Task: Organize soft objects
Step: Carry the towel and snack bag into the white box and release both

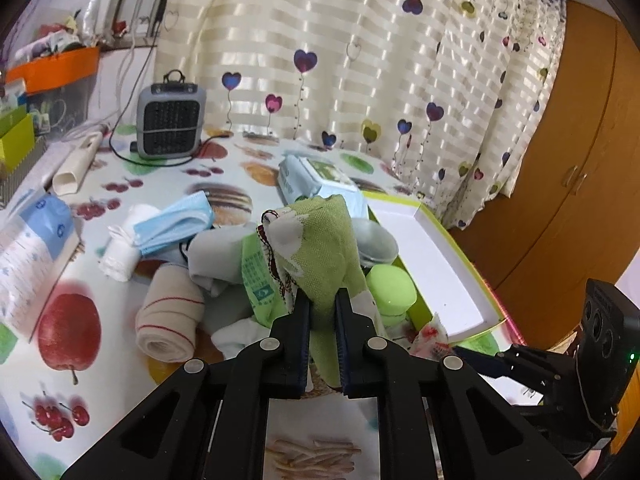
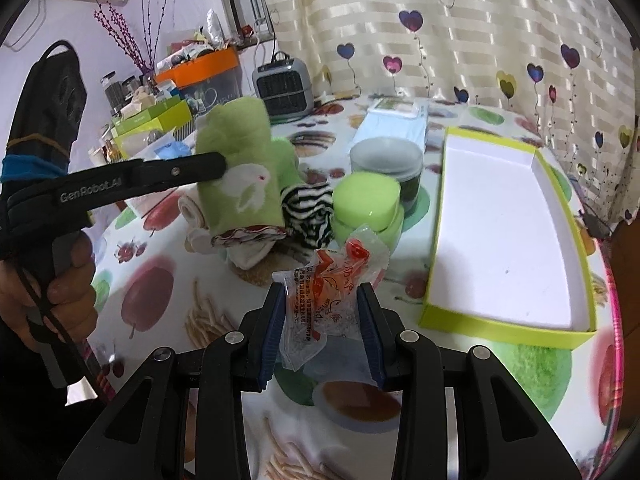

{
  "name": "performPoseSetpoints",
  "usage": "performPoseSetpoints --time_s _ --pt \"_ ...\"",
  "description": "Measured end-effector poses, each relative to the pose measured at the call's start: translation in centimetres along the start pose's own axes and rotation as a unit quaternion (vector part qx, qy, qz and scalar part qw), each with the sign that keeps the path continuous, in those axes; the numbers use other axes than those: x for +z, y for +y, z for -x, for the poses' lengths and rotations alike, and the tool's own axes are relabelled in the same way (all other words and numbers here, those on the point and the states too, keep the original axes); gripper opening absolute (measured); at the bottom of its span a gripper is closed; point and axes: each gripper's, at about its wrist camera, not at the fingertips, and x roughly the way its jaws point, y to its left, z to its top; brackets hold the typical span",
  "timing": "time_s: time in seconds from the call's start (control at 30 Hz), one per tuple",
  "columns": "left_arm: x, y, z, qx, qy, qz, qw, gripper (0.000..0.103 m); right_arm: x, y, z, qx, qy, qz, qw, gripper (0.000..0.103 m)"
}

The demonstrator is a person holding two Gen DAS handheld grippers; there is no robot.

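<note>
The left gripper [image 1: 322, 308] clamps the green cloth [image 1: 320, 240] lifted above the pile, while the right gripper [image 2: 322, 320] pinches a crinkly orange packet [image 2: 332, 280] near the tray [image 2: 500, 328] on the right — both seemingly headed for that tray.

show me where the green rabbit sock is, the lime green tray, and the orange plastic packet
green rabbit sock [image 2: 244, 184]: right wrist view, on the white rabbit pattern.
lime green tray [image 2: 500, 326]: right wrist view, on its near outer wall.
orange plastic packet [image 2: 320, 296]: right wrist view, on the printed middle of the wrapper.
</note>
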Motion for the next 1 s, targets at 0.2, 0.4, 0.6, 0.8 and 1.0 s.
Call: performPoseSetpoints --time_s 0.2,0.4,0.6,0.8,1.0 --pt "0.4 -1.3 0.5 -0.012 -0.005 -0.016 0.9998 0.011 0.8 -0.9 1.1 -0.014 -0.021 -0.003 1.0 0.038" --pt "0.8 -3.0 -0.3 -0.028 0.001 -0.037 0.9989 0.011 1.4 -2.4 1.9 -0.031 -0.033 -0.013 0.999 0.038" --pt "1.2 -5.0 -1.6 -0.044 0.011 -0.06 0.9972 0.011 1.6 -4.4 2.4 -0.053 -0.042 -0.028 0.997 0.038" --pt "1.7 -7.5 -3.6 -0.066 0.023 -0.078 0.9945 0.011 1.5 -6.8 2.5 -0.077 -0.042 -0.046 0.995 0.038" --pt "2.0 -10.3 -6.7 -0.093 0.044 -0.097 0.99 0.011 1.5 -9.6 2.4 -0.102 -0.039 -0.068 0.992 0.038"
